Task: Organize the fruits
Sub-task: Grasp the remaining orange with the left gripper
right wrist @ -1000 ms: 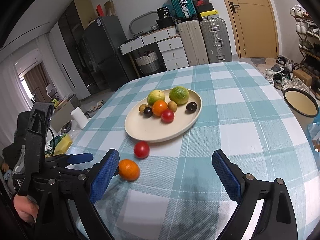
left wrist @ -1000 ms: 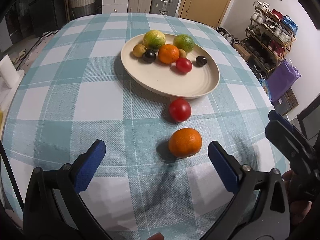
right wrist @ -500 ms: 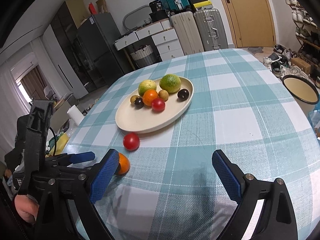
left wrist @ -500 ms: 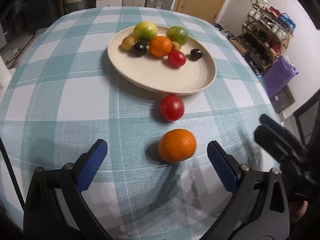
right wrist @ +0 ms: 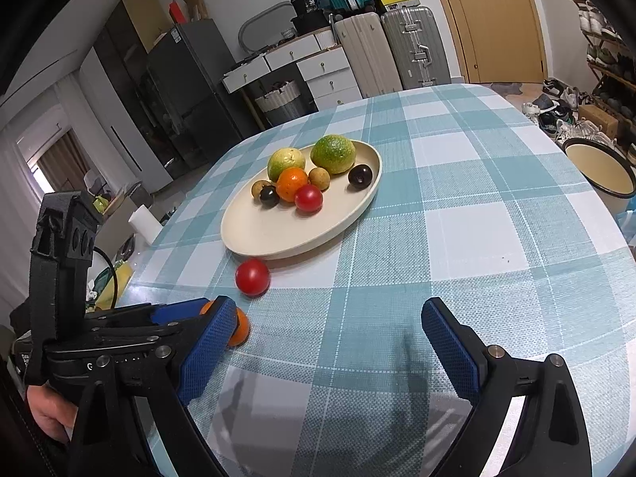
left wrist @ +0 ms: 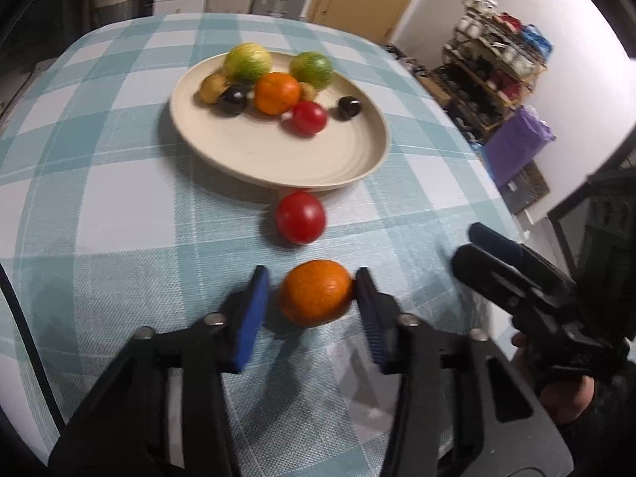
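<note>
A loose orange (left wrist: pixel 315 298) lies on the checked tablecloth near the front edge. My left gripper (left wrist: pixel 308 312) has its jaws around it; the right pad touches it, the left pad (left wrist: pixel 251 314) stands a small gap off. A red tomato (left wrist: pixel 301 217) lies just beyond, by the cream plate (left wrist: pixel 357 167). The plate holds two green citrus, an orange, a tomato, dark and small brown fruits. In the right wrist view my right gripper (right wrist: pixel 330 353) is open and empty over the cloth, with the orange (right wrist: pixel 239 328) partly hidden behind the left gripper (right wrist: pixel 175 314).
The round table's edge (left wrist: pixel 493 198) drops off at the right, with a shoe rack (left wrist: pixel 497 75) and purple bag (left wrist: pixel 516 147) beyond. A cream pot (right wrist: pixel 600 175) stands off the table's right side. Drawers and suitcases (right wrist: pixel 401 51) line the far wall.
My left gripper moved forward to the loose orange and its jaws closed in from wide open to around it. The right gripper stayed open and shifted little.
</note>
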Action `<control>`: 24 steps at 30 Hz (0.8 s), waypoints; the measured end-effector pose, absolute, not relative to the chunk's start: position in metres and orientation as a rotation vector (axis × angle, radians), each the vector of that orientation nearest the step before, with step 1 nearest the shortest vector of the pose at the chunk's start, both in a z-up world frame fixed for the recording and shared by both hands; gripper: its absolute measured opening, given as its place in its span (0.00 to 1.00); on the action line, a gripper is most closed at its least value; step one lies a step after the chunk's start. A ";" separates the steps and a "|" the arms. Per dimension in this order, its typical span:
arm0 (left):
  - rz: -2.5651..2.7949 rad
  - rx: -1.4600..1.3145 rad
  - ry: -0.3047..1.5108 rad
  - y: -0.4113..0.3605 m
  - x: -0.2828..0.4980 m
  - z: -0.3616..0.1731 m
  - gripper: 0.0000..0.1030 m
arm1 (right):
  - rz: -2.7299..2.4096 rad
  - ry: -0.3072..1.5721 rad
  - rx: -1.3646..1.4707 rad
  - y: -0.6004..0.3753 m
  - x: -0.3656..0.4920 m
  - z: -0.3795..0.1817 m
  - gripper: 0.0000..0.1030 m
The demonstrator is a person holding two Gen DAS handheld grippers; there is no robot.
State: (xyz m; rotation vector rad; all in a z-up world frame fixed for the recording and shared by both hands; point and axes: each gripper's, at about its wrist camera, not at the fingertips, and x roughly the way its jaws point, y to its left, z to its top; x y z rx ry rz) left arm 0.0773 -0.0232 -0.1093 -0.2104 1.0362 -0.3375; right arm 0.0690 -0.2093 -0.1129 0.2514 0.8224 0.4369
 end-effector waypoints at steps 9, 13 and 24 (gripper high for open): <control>-0.367 -0.295 1.032 -0.001 0.072 -0.111 0.34 | 0.441 0.856 0.244 -0.202 0.071 -0.116 0.93; -0.365 -0.320 1.009 0.014 0.070 -0.108 0.34 | 0.446 0.864 0.219 -0.195 0.071 -0.114 0.93; -0.329 -0.361 0.965 0.055 0.062 -0.105 0.34 | 0.461 0.894 0.165 -0.170 0.075 -0.117 0.93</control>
